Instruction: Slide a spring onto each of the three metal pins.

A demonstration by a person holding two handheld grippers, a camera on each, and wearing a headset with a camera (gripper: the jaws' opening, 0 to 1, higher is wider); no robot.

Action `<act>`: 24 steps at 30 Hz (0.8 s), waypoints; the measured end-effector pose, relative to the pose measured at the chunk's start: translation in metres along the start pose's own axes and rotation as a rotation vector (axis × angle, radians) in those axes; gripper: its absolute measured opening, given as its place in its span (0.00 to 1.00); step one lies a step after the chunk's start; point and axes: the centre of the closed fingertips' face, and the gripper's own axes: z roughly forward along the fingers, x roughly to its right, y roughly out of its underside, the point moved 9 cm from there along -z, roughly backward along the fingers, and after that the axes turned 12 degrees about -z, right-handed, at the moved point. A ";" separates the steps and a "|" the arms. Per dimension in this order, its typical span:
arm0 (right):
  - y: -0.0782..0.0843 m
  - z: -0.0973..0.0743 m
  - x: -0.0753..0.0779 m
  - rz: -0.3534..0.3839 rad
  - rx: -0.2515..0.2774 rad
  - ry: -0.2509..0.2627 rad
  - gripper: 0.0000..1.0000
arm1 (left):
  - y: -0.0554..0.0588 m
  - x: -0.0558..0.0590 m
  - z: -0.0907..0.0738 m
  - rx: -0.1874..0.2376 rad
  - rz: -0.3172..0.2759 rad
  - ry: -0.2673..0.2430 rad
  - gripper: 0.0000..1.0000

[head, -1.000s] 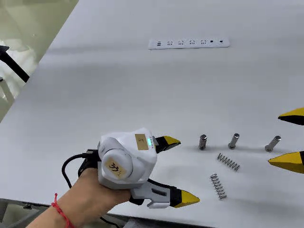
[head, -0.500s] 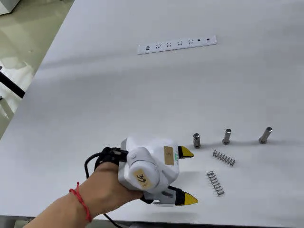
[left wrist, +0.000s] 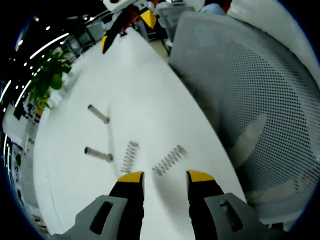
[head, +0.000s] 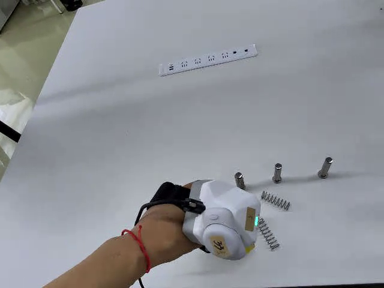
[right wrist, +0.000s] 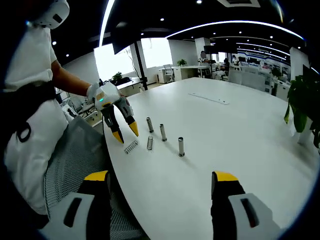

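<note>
Three metal pins stand in a row on the white table (head: pixel 120 132). The left pin (head: pixel 239 180) wears a spring; the middle pin (head: pixel 277 173) and the right pin (head: pixel 325 167) are bare. Two loose springs lie in front of them, one farther (head: pixel 275 200) and one nearer (head: pixel 268 233). My left gripper (left wrist: pixel 165 176) is open, and the nearer spring (left wrist: pixel 170 160) lies just ahead of its yellow tips, untouched. In the head view its white body (head: pixel 225 225) covers its jaws. My right gripper (right wrist: pixel 161 176) is wide open and holds nothing, well back from the pins (right wrist: pixel 162 132).
A white power strip (head: pixel 208 59) lies far back on the table. The table's near edge runs just below the nearer spring. A grey mesh chair (left wrist: pixel 240 100) stands beside that edge. A person's hand with a red wrist cord (head: pixel 137 247) holds the left gripper.
My left gripper has moved right and tipped down to the nearer spring. The right gripper's yellow tips have gone from the head view's right edge. The head camera has shifted.
</note>
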 end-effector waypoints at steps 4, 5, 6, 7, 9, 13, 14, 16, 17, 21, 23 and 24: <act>0.000 -0.001 -0.001 0.006 0.006 0.012 0.83 | -0.002 -0.003 0.006 -0.048 0.081 0.025 0.30; 0.001 -0.001 -0.001 0.006 0.004 0.014 0.83 | -0.003 -0.003 0.008 -0.057 0.100 0.031 0.30; 0.001 -0.001 -0.001 0.006 0.004 0.016 0.83 | -0.003 -0.004 0.009 -0.064 0.110 0.035 0.29; 0.001 -0.001 -0.001 0.009 0.008 0.019 0.83 | -0.004 -0.005 0.011 -0.074 0.129 0.043 0.29; 0.001 -0.001 -0.002 0.012 0.008 0.024 0.83 | -0.007 -0.005 0.013 -0.086 0.154 0.053 0.29; 0.002 -0.001 -0.001 0.019 0.016 0.035 0.81 | -0.008 -0.005 0.016 -0.108 0.198 0.078 0.25; 0.003 -0.002 -0.001 0.018 0.017 0.038 0.81 | -0.007 -0.005 0.018 -0.115 0.198 0.078 0.22; 0.003 -0.002 -0.002 0.020 0.017 0.040 0.81 | -0.005 -0.006 0.019 -0.130 0.191 0.079 0.18; 0.004 -0.002 -0.002 0.023 0.020 0.040 0.81 | -0.006 -0.006 0.020 -0.113 0.180 0.081 0.16; 0.006 -0.003 -0.003 0.025 0.018 0.047 0.80 | -0.003 -0.003 0.018 -0.114 0.146 0.065 0.13; 0.007 -0.004 -0.003 0.025 0.018 0.050 0.80 | 0.002 -0.001 0.016 -0.109 0.083 0.059 0.12; 0.007 -0.004 -0.003 0.028 0.020 0.050 0.80 | 0.004 -0.001 0.015 -0.094 0.050 0.045 0.12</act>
